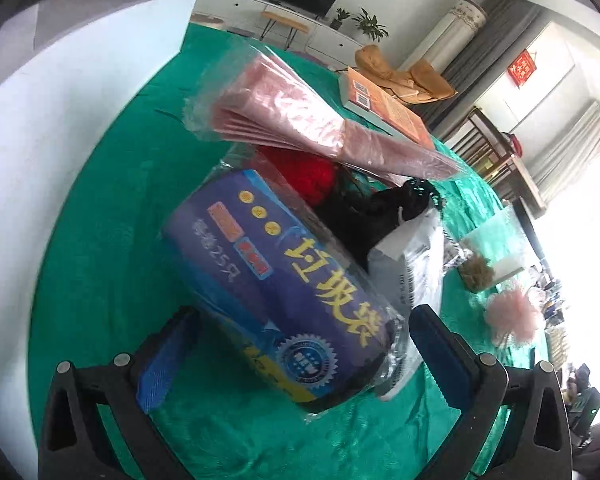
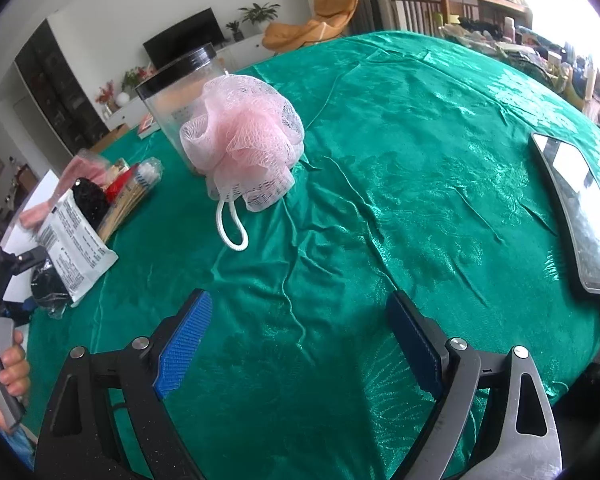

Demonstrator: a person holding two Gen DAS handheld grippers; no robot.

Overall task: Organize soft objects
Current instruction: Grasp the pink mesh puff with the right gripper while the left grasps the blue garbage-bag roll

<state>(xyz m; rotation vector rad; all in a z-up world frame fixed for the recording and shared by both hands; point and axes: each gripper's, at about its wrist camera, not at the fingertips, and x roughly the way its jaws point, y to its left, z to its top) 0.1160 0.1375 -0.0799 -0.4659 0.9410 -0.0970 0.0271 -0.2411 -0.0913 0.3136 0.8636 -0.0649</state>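
A: Left gripper [image 1: 300,354] — state?

B: Fingers spread wide. A purple-blue pack of rubbish bags [image 1: 284,292] in clear wrap sits between the two blue pads; whether either pad touches it, I cannot tell. Nothing is clamped.

A: Beyond that pack?

B: Straight ahead of the left fingers, a heap. A red soft item [image 1: 316,178] and a black mesh item [image 1: 374,216] lie just behind the pack, and a white printed pouch [image 1: 414,268] leans against its right side. Farther ahead, a wrapped bundle of pink cloths [image 1: 296,114] rests across the top of the heap. An orange-covered book [image 1: 384,106] lies beyond, to the right. A white box [image 1: 80,76] stands off to the left.

A: Right gripper [image 2: 296,344]?

B: Released, holding nothing. Only the green tablecloth [image 2: 420,168] shows between its pads.

A: Task items from that side?

B: A pink mesh bath pouf [image 2: 248,140] lies ahead and a little left of the right fingers, well apart from them, white cord loop trailing toward the tool. It rests against a clear jar [image 2: 176,92] with a black rim. The heap is far left, the white pouch nearest. A phone [image 2: 580,208] lies face-up to the right, cable plugged in.

A: The person?

B: A hand [image 2: 4,364] at the left edge grips the other tool's handle.
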